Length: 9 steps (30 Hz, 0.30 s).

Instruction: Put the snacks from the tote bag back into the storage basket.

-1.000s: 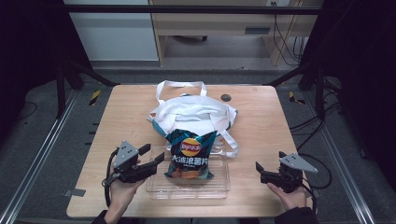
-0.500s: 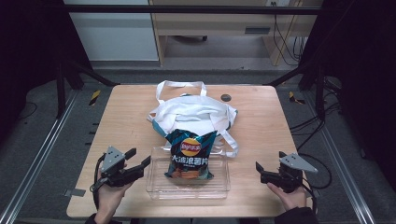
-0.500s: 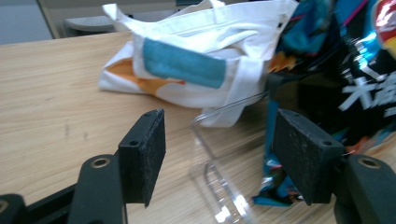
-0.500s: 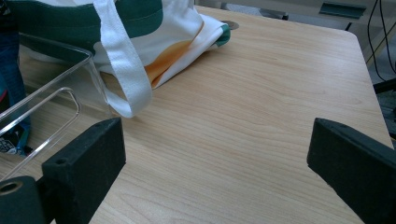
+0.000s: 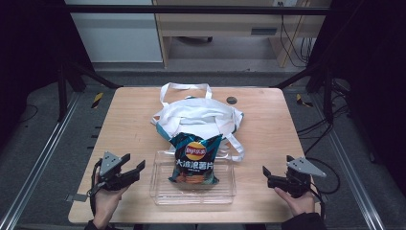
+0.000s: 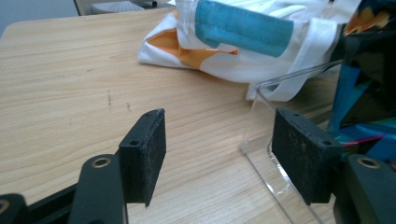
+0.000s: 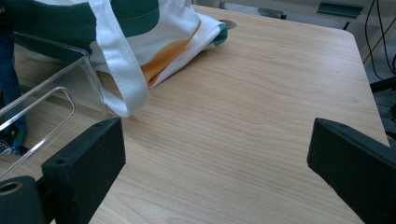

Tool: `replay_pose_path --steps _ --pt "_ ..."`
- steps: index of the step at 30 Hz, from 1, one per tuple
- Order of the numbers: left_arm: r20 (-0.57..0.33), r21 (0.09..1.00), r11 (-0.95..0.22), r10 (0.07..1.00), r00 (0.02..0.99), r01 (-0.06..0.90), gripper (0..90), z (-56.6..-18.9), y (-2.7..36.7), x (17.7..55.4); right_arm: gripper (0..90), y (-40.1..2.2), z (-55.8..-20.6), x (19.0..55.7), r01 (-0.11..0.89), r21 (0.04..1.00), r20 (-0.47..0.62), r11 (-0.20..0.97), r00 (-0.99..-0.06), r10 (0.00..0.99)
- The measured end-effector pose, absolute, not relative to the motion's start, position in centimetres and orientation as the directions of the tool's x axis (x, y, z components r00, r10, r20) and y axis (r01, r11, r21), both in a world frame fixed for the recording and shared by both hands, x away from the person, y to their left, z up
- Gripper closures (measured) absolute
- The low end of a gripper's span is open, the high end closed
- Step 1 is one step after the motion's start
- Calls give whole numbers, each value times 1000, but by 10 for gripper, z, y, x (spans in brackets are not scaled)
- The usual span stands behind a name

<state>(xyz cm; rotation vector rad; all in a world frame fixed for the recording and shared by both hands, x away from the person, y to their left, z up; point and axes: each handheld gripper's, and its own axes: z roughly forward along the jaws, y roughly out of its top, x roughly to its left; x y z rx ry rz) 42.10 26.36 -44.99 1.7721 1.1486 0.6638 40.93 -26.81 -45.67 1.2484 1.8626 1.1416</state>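
A blue chip bag (image 5: pixel 195 158) lies in a clear plastic tray (image 5: pixel 163 191) at the table's near middle, its top leaning on a white tote bag (image 5: pixel 201 115) with teal and orange print. My left gripper (image 5: pixel 134 164) hovers left of the tray, open, nothing between its pads. In the left gripper view the left gripper (image 6: pixel 219 128) faces the tray's corner (image 6: pixel 254 144), with the tote (image 6: pixel 243 32) behind it. My right gripper (image 5: pixel 268 176) rests right of the tray, open and empty. In the right gripper view the right gripper (image 7: pixel 219 140) frames bare wood, with the tray (image 7: pixel 70 100) and a tote strap (image 7: pixel 119 70) at left.
A small dark round disc (image 5: pixel 231 100) sits in the tabletop behind the tote. The wooden table (image 5: pixel 124 120) has bare wood on its left and right sides. A desk and cables stand beyond the far edge; dark floor and metal rails flank the table.
My left gripper has drawn back from the tray's left edge, moving left and toward the near edge. The right gripper, bag, tray and tote have stayed put.
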Motion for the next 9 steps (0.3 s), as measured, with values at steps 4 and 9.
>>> replay_pose_path --steps 4,9 --pt "-30 887 -171 906 422 428 346 -452 265 422 47 -269 -457 410 400 898 -28 182 -361 932" --pt "-23 883 -182 904 427 433 346 -453 264 423 46 -271 -457 410 403 898 -27 179 -356 934"
